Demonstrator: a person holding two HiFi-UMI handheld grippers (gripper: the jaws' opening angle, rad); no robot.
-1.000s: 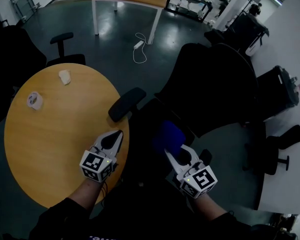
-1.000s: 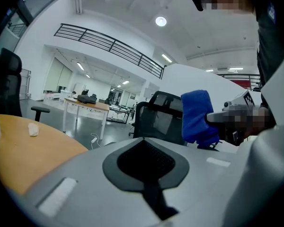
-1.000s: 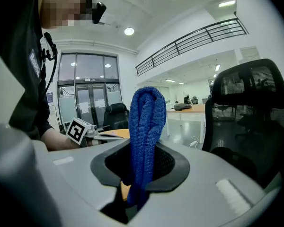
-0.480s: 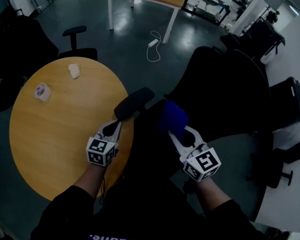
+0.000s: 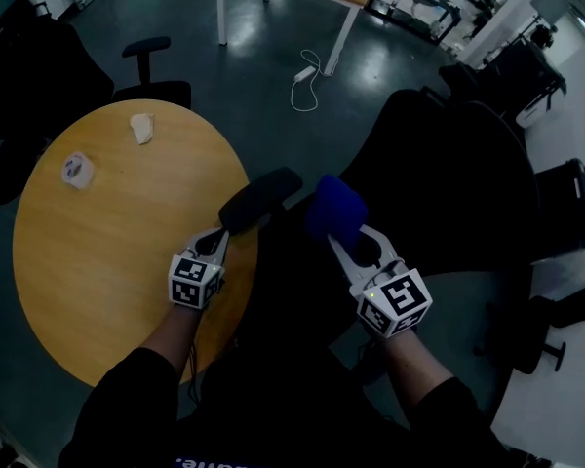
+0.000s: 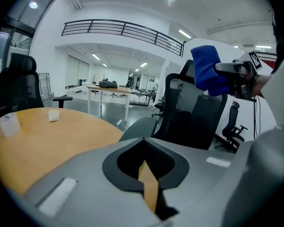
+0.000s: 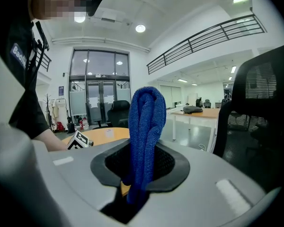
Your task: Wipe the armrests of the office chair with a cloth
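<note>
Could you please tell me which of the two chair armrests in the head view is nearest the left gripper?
The armrest beside the round table edge, just ahead of the left gripper; the other armrest stands far beyond the table.

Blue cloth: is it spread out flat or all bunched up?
Bunched up. The blue cloth is doubled over in thick folds, pinched in the right gripper.

Blue cloth (image 5: 334,210); black office chair (image 5: 439,174), dark grey armrest (image 5: 261,199); orange-brown table (image 5: 97,261); black-and-white square-marker cubes on left gripper (image 5: 217,242), right gripper (image 5: 349,234).
</note>
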